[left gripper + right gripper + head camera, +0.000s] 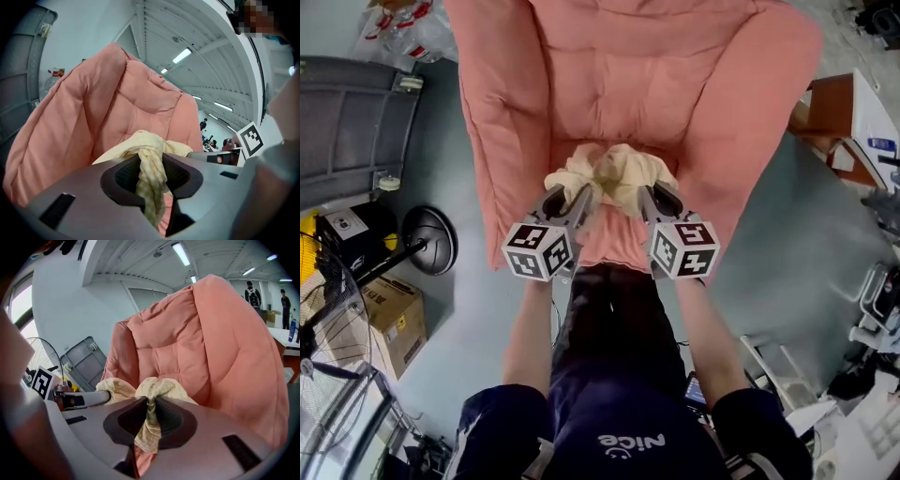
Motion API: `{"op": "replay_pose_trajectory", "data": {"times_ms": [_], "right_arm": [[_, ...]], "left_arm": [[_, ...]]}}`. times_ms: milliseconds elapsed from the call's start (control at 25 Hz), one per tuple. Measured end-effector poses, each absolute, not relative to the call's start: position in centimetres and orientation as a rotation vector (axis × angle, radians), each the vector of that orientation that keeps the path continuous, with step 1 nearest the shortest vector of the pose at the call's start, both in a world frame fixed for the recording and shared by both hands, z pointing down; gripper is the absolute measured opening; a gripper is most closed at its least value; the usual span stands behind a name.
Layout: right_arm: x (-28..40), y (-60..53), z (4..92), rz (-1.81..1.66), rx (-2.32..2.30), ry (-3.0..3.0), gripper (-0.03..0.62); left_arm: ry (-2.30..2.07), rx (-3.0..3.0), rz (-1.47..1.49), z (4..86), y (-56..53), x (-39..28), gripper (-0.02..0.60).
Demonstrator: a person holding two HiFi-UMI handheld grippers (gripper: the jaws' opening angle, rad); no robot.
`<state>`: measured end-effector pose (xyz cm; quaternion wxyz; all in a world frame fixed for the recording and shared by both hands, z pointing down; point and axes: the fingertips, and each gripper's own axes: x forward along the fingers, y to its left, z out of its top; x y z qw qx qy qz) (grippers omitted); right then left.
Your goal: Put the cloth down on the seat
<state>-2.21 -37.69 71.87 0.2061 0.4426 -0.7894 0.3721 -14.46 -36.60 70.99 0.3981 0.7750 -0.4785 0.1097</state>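
Observation:
A pale yellow checked cloth [610, 174] hangs bunched between both grippers, low over the seat of a pink padded armchair [628, 84]. My left gripper [582, 199] is shut on the cloth's left end [151, 169], which is pinched into a twisted rope between the dark pads. My right gripper [648, 199] is shut on the right end [151, 414], and a strip of fabric trails below its jaws. The cloth's middle [159, 387] bulges forward of both grippers. In both gripper views the chair's back [136, 103] rises straight ahead. Whether the cloth touches the seat cushion is hidden.
Grey floor surrounds the chair. A black fan stand [428, 240] and a cardboard box [394, 323] are at the left, with a grey folding frame [352, 122] behind them. An orange-and-white cabinet [848, 117] and clutter stand at the right. The person's legs [614, 328] stand at the seat's front edge.

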Motion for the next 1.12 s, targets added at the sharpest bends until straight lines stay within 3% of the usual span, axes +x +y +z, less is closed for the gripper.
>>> {"op": "replay_pose_trajectory", "data": {"times_ms": [560,1120], "right_arm": [[-1.6,-34.7,84.7,1.191,1.175,-2.017,0.075],[-1.0,-31.6,92.4,1.228,1.1,-1.895,0.075]], "left_arm": [[-1.113,1.899,0.474,83.7,-34.2,-12.7,0.137],[-1.04,1.805,0.536,91.1,-30.6,-10.4,0.144]]}}
